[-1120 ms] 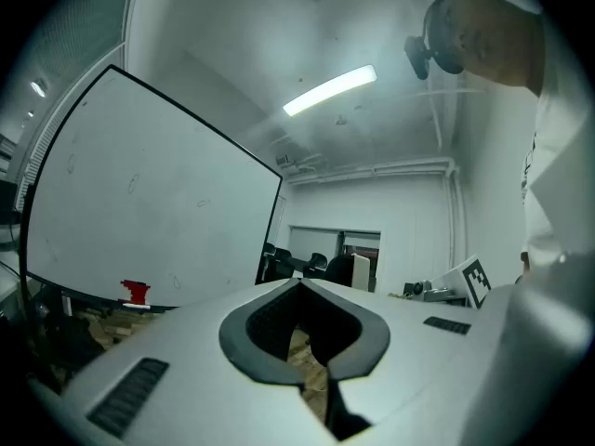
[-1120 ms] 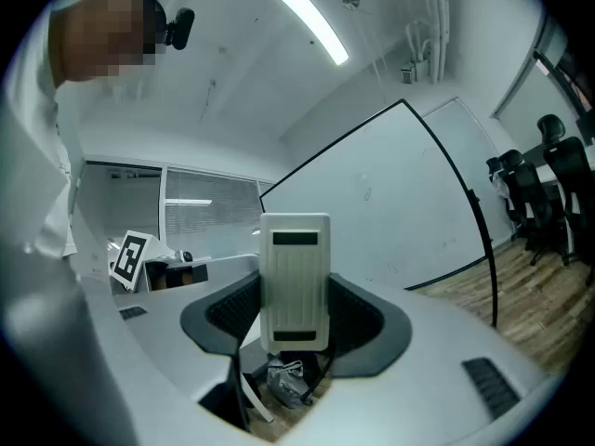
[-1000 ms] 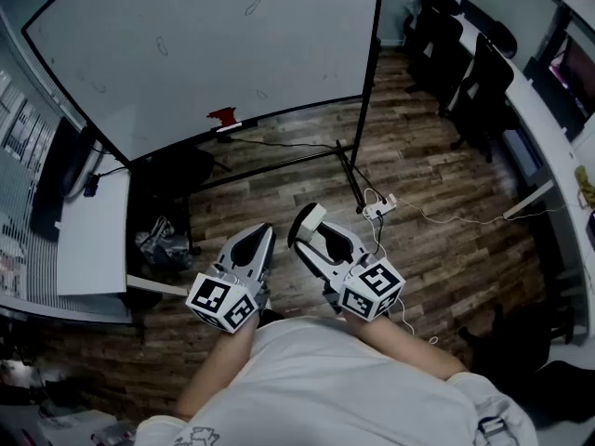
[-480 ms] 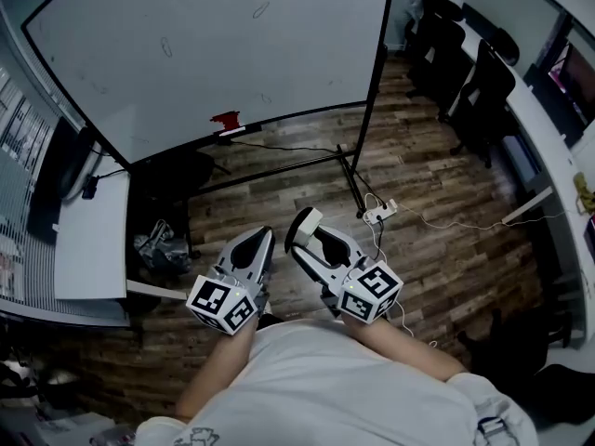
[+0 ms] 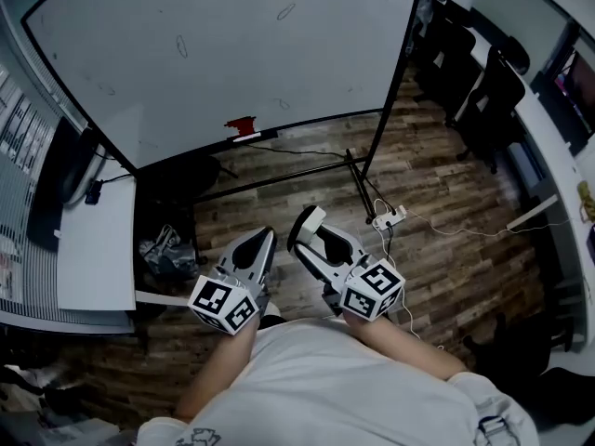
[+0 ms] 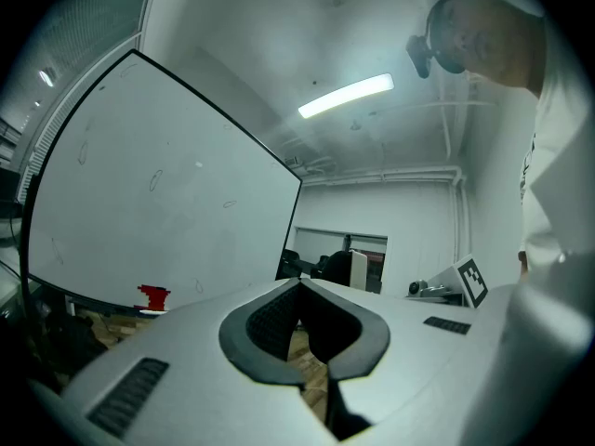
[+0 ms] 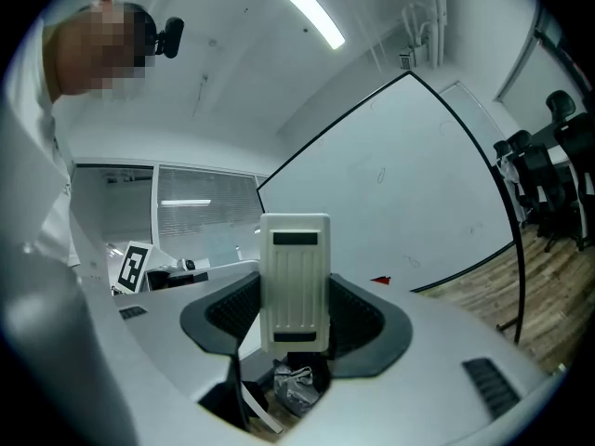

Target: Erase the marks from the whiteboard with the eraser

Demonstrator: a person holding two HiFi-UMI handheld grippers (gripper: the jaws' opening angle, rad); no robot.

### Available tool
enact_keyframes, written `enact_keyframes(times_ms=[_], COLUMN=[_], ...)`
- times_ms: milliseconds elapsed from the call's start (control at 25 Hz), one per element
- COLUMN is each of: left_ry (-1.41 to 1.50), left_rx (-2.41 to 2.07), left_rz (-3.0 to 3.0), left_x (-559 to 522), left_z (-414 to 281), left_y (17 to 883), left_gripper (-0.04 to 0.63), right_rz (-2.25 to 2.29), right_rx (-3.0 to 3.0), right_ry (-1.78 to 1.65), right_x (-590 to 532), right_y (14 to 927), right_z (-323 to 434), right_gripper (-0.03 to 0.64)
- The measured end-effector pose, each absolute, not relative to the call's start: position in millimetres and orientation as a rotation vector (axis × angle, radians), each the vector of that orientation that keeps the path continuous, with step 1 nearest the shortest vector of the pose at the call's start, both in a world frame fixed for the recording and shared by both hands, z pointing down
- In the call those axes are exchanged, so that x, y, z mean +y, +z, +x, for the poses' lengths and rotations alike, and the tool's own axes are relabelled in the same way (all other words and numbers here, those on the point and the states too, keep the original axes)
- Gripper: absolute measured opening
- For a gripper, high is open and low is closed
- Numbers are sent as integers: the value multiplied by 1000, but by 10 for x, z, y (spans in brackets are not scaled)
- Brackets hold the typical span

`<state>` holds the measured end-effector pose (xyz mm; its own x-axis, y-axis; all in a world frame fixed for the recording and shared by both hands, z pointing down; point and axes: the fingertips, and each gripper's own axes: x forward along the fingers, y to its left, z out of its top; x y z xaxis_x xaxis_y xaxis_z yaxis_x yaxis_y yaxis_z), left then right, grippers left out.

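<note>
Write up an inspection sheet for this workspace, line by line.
Surface: whiteboard on a stand, a few small pen marks scattered on it.
Job's things: eraser, clamped in the right gripper, away from the board.
Clutter: red object on the board's ledge; crumpled bag on the floor by the desk.
Grippers: left gripper shut and empty; right gripper shut on the eraser.
Cables: power strip and white cord on the floor; black cable under the board.
Surroundings: wooden floor, white desk at left, black chairs at right.
</note>
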<state>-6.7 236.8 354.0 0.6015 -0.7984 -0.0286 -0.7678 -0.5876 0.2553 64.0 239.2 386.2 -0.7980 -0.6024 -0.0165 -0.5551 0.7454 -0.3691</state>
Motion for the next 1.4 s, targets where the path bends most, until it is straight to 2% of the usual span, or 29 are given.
enact_keyframes(times_ms=[280, 640, 920, 1400], left_ry=[-178, -150, -150, -134], left_rx=[-1348, -1315, -1254, -1187], left_rz=[2600, 2595, 2615, 2619], left_x=[1924, 1579, 1421, 1072], left_z=[-947, -1672, -1924, -1802], left_y=[3504, 3553, 3648, 3749], left_gripper=[6, 6, 6, 6], right_rz=[-888, -928, -954, -1005], right_rx=[2814, 2788, 2806, 2787], right_ry=[-551, -604, -587, -595], right_x=[1988, 1608, 1527, 1237], right_y=[3833, 3890, 3941, 3985], right_z=[-225, -947, -1230, -1138], right_gripper=[238, 238, 238, 238])
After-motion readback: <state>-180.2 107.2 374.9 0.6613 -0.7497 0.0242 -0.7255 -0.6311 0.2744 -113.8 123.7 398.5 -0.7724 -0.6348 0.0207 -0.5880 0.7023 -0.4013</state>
